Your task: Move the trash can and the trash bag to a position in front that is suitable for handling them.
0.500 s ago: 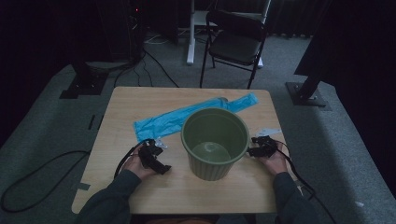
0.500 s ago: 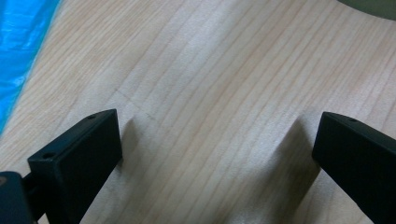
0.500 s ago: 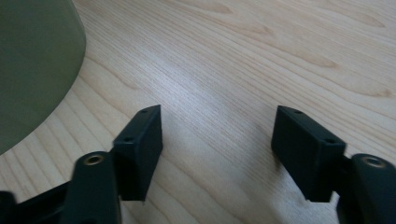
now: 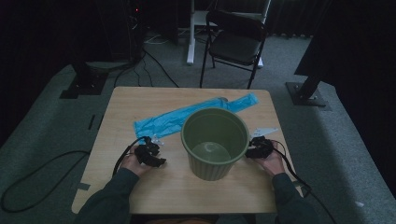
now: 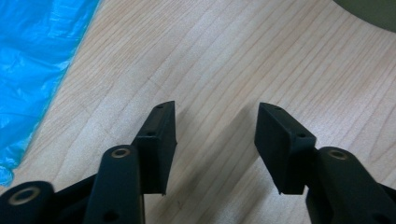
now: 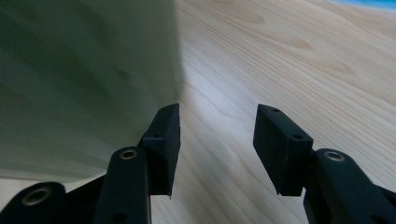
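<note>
A green ribbed bin stands upright in the middle of the wooden table, empty inside. A flat blue plastic bag lies behind it, reaching toward the far right corner. My left gripper rests on the table left of the bin, open, with bare wood between its jaws; the blue bag lies at the left of the left gripper view. My right gripper sits low beside the bin's right wall, open, nothing between its jaws.
A small white scrap lies on the table right of the bin. A black folding chair stands on the carpet beyond the table's far edge. Black stand bases and cables lie on the floor at both sides.
</note>
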The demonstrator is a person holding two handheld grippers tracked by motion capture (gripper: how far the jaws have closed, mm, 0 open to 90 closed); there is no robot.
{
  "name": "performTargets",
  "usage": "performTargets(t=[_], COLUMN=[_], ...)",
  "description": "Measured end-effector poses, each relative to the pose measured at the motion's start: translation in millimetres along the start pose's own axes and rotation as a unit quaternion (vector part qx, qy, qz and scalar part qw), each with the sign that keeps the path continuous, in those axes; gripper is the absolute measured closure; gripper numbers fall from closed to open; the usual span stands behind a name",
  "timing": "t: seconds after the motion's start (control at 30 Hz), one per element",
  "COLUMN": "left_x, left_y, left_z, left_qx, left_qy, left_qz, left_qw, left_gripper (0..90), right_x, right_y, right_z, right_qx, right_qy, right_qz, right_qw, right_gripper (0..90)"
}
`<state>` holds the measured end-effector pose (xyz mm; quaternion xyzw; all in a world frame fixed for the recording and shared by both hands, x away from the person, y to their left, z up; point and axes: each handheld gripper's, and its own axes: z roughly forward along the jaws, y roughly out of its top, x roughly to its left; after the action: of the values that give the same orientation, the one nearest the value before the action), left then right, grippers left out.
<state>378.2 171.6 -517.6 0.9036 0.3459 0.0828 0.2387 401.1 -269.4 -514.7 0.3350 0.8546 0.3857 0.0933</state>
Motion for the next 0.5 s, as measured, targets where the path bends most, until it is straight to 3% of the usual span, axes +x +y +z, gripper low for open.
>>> performTargets(t=[0.07, 0.17, 0.27, 0.37, 0.43, 0.5], left_x=[1.6, 1.2, -5.6, -8.1, -5.0, 4.5], left_y=[0.9, 2.7, 12.5, 17.9, 23.2, 26.6], left_z=[0.3, 1.4, 0.7, -1.3, -2.9, -3.8], left_qx=[-0.004, -0.005, -0.027, -0.035, -0.033, -0.038], left_qy=[-0.014, -0.013, -0.01, 0.007, 0.061, 0.071], left_qz=[-0.01, -0.009, 0.004, 0.022, 0.049, 0.04], left_qw=[0.9998, 0.9999, 0.9996, 0.9991, 0.9964, 0.9959], left_gripper=[50.3, 50.3, 50.1, 50.1, 51.7, 52.0], right_x=[2.5, 4.0, 6.1, 6.3, 8.2, 11.6], right_y=[2.0, 3.4, 5.5, 5.5, 7.0, 10.4], right_z=[1.2, 2.7, 4.3, 4.6, 7.1, 10.0], right_qx=[0.0, -0.002, -0.002, -0.003, -0.003, -0.003], right_qy=[0.002, 0.009, 0.009, 0.011, 0.019, 0.026], right_qz=[-0.006, -0.006, -0.007, -0.008, -0.006, -0.009], right_qw=[1.0, 0.9999, 0.9999, 0.9999, 0.9998, 0.9996], right_gripper=[51.7, 52.0, 54.1, 54.7, 55.0, 55.0])
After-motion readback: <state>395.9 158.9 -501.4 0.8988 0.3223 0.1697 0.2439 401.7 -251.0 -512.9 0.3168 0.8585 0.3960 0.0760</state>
